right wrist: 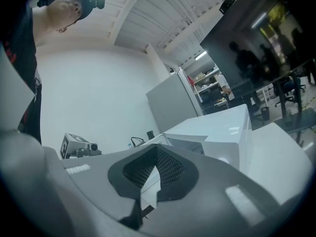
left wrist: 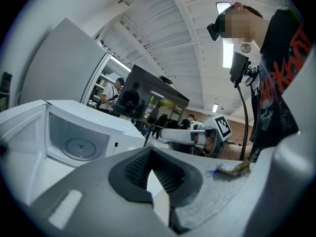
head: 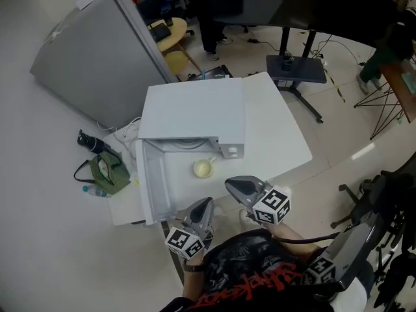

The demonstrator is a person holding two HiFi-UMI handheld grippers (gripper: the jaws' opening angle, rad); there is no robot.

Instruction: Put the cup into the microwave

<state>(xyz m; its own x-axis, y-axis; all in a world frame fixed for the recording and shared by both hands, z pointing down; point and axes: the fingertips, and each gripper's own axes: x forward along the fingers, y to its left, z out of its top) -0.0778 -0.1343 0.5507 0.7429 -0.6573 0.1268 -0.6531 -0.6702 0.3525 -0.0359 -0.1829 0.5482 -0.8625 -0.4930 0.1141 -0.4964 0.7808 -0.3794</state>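
A pale yellow cup [head: 203,168] with a small handle stands on the white table [head: 279,135], just in front of the white microwave [head: 195,112]. The microwave door [head: 151,181] hangs open to the left. My left gripper [head: 208,202] is shut and empty, a little nearer than the cup. My right gripper [head: 228,183] is also shut and empty, to the right of the cup. The left gripper view shows the microwave's open cavity [left wrist: 79,141] with its turntable, and the right gripper [left wrist: 195,136] beyond my shut left gripper [left wrist: 150,174]. Neither gripper view shows the cup.
A grey partition [head: 97,57] stands behind and left of the microwave. On the floor at the left lie a green bag [head: 108,171] and a bottle [head: 95,190]. A black stand [head: 296,70] and chair frames are at the right.
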